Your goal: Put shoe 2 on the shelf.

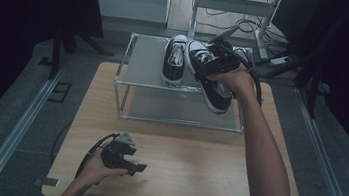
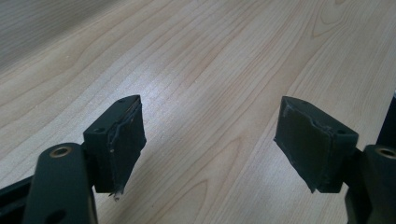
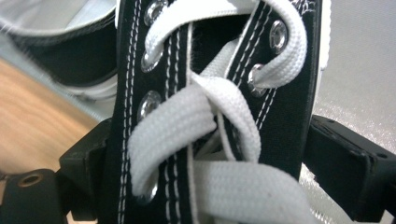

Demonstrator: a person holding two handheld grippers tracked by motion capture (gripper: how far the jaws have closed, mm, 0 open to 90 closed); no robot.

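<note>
High view
- Rack: a metal rack with two shelves stands at the far side of the wooden table.
- First shoe: a black sneaker with white laces lies flat on the top shelf, toe toward the far side. This part looks done.
- Second shoe: its toe is over the top shelf, just right of the first shoe, and its heel hangs out beyond the near edge of the rack. It is tilted and not yet flat.
- Right gripper: it grips the second shoe from above, at the laces.
- Left gripper: it lies low on the near left part of the table, well apart from the rack, and holds nothing.

Left gripper view
- Pads: a wide gap shows between the two pads, with only bare table wood in it, so the jaws stand apart and are empty.

Right gripper view
- Second shoe: the laced upper of it sits between the two black jaws, which press on both sides of it.
- First shoe: it is seen just beside, on the grey shelf.

Progress
- Done: one shoe is placed.
- Left: I judge that the second shoe must be pushed farther in, laid flat next to the first, and released.
</note>
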